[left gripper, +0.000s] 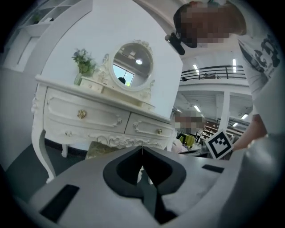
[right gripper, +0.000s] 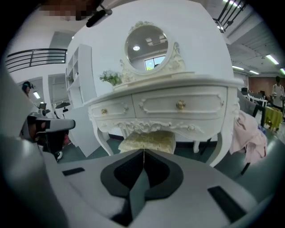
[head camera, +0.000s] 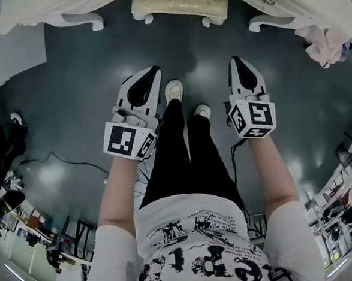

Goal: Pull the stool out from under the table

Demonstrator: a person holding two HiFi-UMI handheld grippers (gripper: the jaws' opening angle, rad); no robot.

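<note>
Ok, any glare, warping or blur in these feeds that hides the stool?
Head view: fisheye bows the table edge, bright spots glare on the dark floor, and the stool is sharp at the top. Right gripper view: evenly lit, stool clear under the table, corners black. Left gripper view: the left tool body covers most of the stool.

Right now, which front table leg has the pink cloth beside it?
The right-hand front leg in the right gripper view: the pink cloth hangs beside it; the other front leg is bare.
</note>
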